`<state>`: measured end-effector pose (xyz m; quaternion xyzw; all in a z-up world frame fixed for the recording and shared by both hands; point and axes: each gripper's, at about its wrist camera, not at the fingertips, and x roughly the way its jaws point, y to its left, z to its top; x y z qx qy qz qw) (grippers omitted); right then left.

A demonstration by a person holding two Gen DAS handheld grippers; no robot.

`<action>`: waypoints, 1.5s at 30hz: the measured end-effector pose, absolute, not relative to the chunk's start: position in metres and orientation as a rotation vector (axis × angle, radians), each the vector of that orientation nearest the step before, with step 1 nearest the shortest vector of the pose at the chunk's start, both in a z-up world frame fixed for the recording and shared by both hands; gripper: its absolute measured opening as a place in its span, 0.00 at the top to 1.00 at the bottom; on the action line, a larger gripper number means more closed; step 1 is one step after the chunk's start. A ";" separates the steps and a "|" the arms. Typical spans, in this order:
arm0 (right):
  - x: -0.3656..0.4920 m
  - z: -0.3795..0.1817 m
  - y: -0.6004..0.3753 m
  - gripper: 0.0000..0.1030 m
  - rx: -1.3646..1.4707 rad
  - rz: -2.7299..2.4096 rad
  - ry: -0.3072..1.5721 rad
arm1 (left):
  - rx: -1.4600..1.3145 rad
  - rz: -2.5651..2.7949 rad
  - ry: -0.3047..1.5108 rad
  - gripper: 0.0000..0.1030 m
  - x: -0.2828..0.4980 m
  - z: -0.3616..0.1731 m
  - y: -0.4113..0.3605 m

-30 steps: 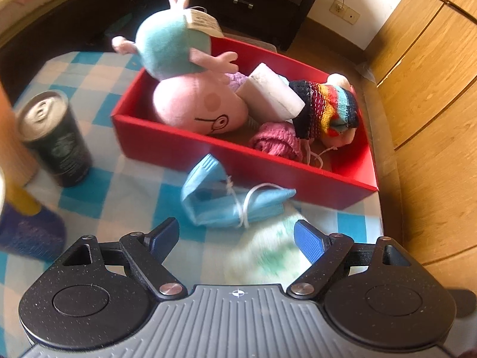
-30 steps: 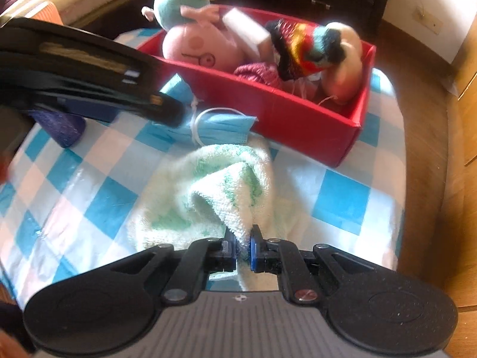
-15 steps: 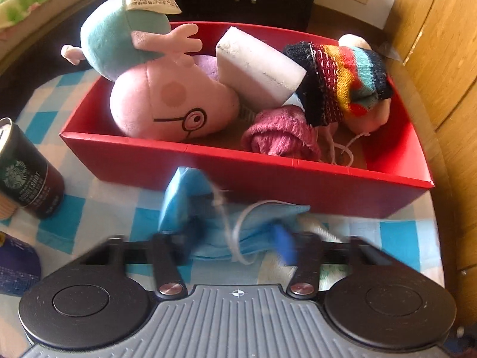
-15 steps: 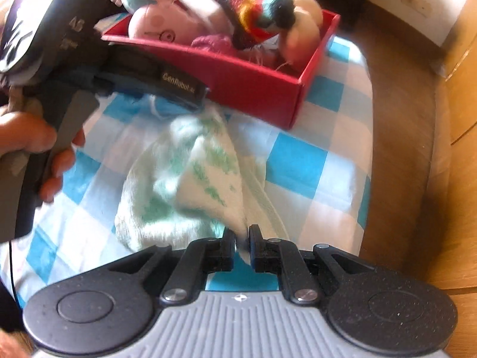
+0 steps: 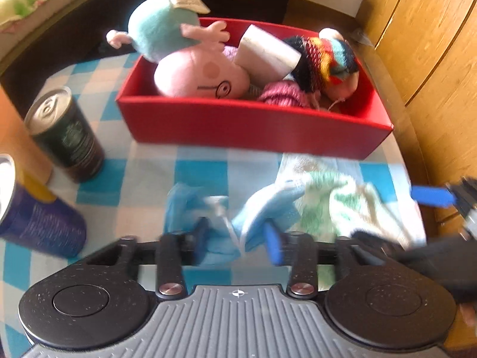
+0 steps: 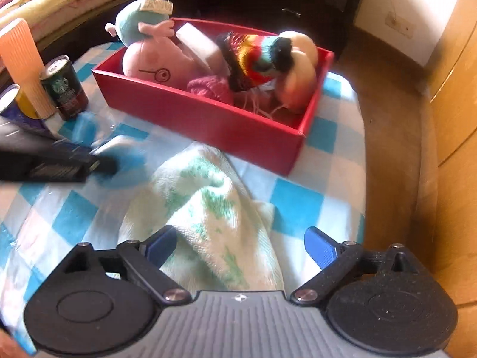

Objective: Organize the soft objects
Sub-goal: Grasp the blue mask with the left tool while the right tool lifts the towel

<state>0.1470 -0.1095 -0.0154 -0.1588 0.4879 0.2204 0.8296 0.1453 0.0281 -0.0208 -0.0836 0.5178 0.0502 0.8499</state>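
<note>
A red box [image 5: 253, 134] [image 6: 208, 122] on the blue-checked cloth holds a pink plush pig [image 5: 196, 74], a white sponge [image 5: 268, 50], a pink knitted piece [image 5: 283, 95] and a striped knit doll [image 5: 328, 59]. In front of it lie a crumpled blue face mask [image 5: 259, 211] [image 6: 125, 161] and a white-green towel [image 5: 337, 205] [image 6: 214, 208]. My left gripper [image 5: 238, 241] is opening, with the mask loose between its fingers. My right gripper [image 6: 241, 249] is opening astride the towel, its pads clear of the cloth.
A dark drink can [image 5: 68, 140] [image 6: 65, 89] and a purple cup [image 5: 35, 217] stand at the left, beside an orange ribbed tube [image 6: 23, 65]. Wooden cabinets [image 5: 432, 44] line the right, past the table's rounded edge. A dark drawer unit stands behind the box.
My right gripper has let go of the towel fold and opened wide. My left gripper narrowed around the mask, drew back from the box with it, then widened.
</note>
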 end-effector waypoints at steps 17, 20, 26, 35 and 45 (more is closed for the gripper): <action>0.153 -0.049 -0.088 0.36 -0.380 0.518 1.080 | -0.006 0.111 1.125 0.44 0.166 -0.057 0.003; 0.148 -0.045 -0.084 0.56 -0.366 0.550 1.092 | -0.006 0.112 1.134 0.54 0.164 -0.059 0.003; 0.139 -0.038 -0.080 0.74 -0.383 0.573 1.107 | 0.020 0.109 1.127 0.67 0.159 -0.056 0.002; 0.138 -0.033 -0.084 0.85 -0.357 0.580 1.122 | 0.075 0.104 1.097 0.72 0.154 -0.047 -0.004; 0.139 -0.021 -0.095 0.91 -0.316 0.577 1.116 | 0.105 0.100 1.059 0.77 0.147 -0.037 -0.008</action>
